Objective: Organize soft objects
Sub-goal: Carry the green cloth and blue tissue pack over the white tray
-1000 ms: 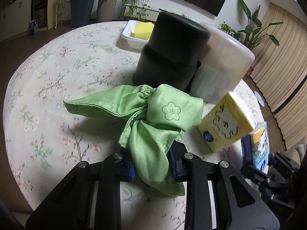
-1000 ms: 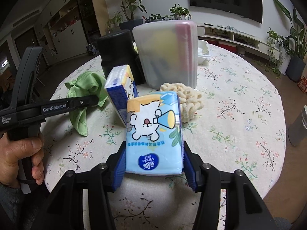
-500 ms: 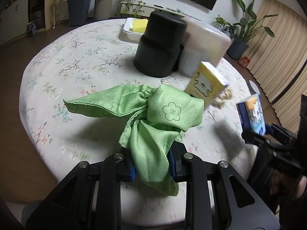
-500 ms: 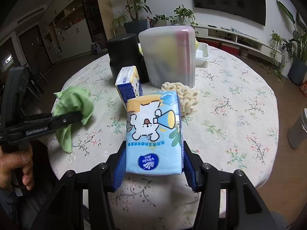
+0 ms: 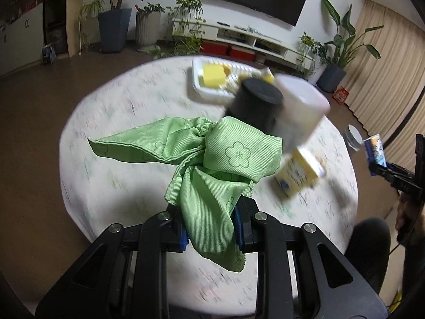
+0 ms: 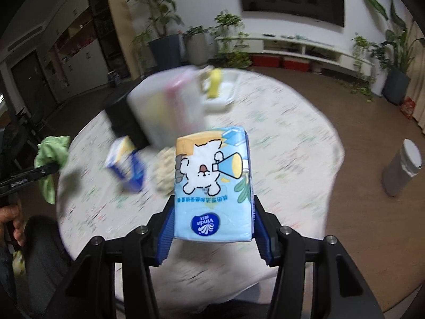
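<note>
A round tabletop (image 5: 127, 186) under a flowered cloth fills the middle of both views, blurred; on its far side stand a black canister (image 5: 255, 106) and, touching it on the right, a frosted plastic box (image 5: 300, 111), with a white tray (image 5: 198, 85) holding a yellow sponge (image 5: 213, 75) behind them; a yellow and blue tissue pack (image 5: 298, 171) lies on the tabletop to the near right of the box, and a pale knitted lump (image 6: 164, 170) sits just beside it; the green cloth (image 5: 212, 164) hangs bunched above the near edge, the left claw (image 5: 211, 228) clamped tight on its lower folds; the pale blue tissue pack (image 6: 212, 186), printed with a white bear, is held off the tabletop on the right, the right claw (image 6: 212, 234) pressing its blue pads (image 6: 166, 235) against both of its sides; a hand (image 6: 12, 223) grips the left claw's handle at the left edge.
</note>
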`<state>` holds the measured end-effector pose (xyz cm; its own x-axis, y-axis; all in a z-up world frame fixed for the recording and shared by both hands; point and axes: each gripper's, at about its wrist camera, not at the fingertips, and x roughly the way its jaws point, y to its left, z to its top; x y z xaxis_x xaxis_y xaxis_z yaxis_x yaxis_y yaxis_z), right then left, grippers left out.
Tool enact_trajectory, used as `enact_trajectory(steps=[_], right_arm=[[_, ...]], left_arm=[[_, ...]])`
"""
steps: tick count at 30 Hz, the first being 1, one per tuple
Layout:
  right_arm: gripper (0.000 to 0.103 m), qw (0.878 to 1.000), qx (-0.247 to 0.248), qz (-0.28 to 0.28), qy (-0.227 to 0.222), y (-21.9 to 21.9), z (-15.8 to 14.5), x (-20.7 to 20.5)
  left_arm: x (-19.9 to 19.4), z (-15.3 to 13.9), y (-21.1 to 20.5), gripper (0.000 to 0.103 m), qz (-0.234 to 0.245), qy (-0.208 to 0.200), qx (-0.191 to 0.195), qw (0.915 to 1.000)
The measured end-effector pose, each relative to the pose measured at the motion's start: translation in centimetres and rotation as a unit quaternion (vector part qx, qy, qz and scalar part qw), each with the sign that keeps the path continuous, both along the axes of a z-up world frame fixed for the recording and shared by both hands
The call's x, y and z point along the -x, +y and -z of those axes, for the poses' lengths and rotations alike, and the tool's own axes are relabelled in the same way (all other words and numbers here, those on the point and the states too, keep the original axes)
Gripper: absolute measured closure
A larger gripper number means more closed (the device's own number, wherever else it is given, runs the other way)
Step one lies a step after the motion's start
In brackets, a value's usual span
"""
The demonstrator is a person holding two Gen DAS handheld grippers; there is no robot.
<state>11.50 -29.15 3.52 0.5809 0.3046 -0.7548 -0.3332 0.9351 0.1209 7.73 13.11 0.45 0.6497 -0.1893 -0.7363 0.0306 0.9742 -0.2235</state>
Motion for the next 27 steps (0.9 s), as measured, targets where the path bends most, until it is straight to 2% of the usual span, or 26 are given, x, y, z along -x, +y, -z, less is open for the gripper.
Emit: enact_trajectory(steps=[5,8,15,18,22,27], right_arm=[[0.048,1.000,0.017,0.015,-0.012,-2.4,-1.8,-4.6],[0.048,0.999,0.029,0.016,-0.017,-3.0,-3.0,-8.2],[0.048,0.998,0.056,-0.021,-0.011,0.0,-4.9,-18.5],[0.048,0.996,0.066,-0.062,-0.002,2.9,-5.2,-22.2],[0.048,0.989,0.083,-0.124,0.018,7.5,-5.0,-26.2],[0.048,0.971,0.116,-0.203,0.051,13.5,-3.6,-29.9]], left_arm=[[-5.3,-2.1,2.0,0.080,0.004,-0.010,-0.007,0.9999],[-9.4,-3.7,2.1,0.080,0.016,-0.017,-0.026,0.9994],[-18.9,-5.8,-0.4,0.080,0.081,-0.022,-0.049,0.9953],[-22.7,-5.4,-2.2,0.080,0.114,-0.009,-0.065,0.9912],[-27.1,-3.5,-4.8,0.080,0.156,0.021,-0.091,0.9832],[-30.3,-0.2,-7.0,0.080,0.200,0.053,-0.119,0.9712]])
